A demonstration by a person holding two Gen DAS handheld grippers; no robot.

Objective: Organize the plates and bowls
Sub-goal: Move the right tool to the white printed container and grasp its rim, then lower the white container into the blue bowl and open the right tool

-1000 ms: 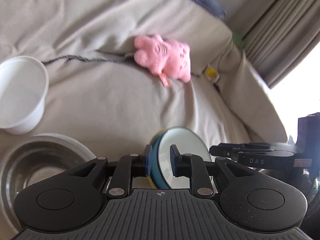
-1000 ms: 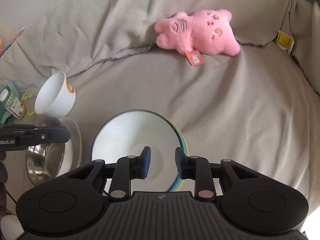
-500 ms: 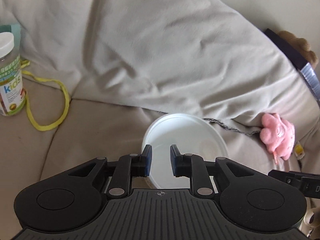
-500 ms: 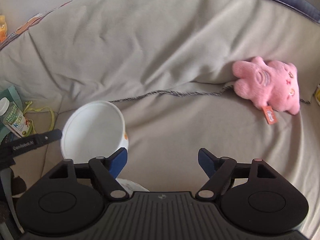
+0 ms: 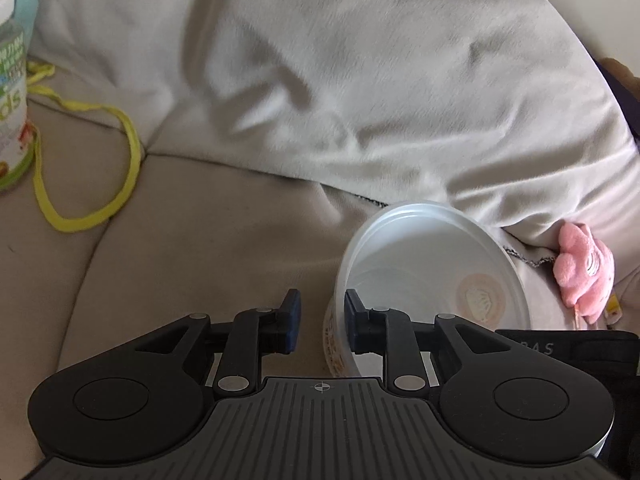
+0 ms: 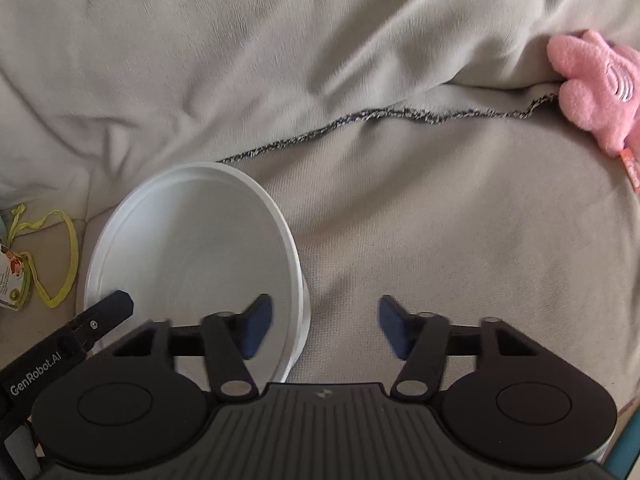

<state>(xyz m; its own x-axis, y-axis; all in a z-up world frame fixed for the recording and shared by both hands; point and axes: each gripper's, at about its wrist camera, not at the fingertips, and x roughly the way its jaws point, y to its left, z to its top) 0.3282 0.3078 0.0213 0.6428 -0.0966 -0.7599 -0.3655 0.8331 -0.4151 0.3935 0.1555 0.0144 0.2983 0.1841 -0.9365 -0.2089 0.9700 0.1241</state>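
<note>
A white plastic bowl (image 5: 432,276) with an orange print on its side rests tilted on the beige sofa. My left gripper (image 5: 319,322) straddles its left rim, one finger inside and one outside, with a gap left to the wall, so it is open. In the right wrist view the same bowl (image 6: 192,248) lies at lower left. My right gripper (image 6: 324,326) is wide open and empty, with its left finger over the bowl's right rim. The left gripper's finger (image 6: 108,312) shows at the bowl's left edge.
A pink plush toy (image 6: 600,88) lies at the right by the blanket's dark-stitched hem (image 6: 380,120). A vitamin bottle (image 5: 12,92) and a yellow band (image 5: 88,184) lie at the left. Rumpled blanket (image 5: 340,80) rises behind the bowl.
My left gripper has swung from the blue-rimmed plate and steel bowl over to the white bowl. My right gripper opened wide, left the plate and moved to the white bowl.
</note>
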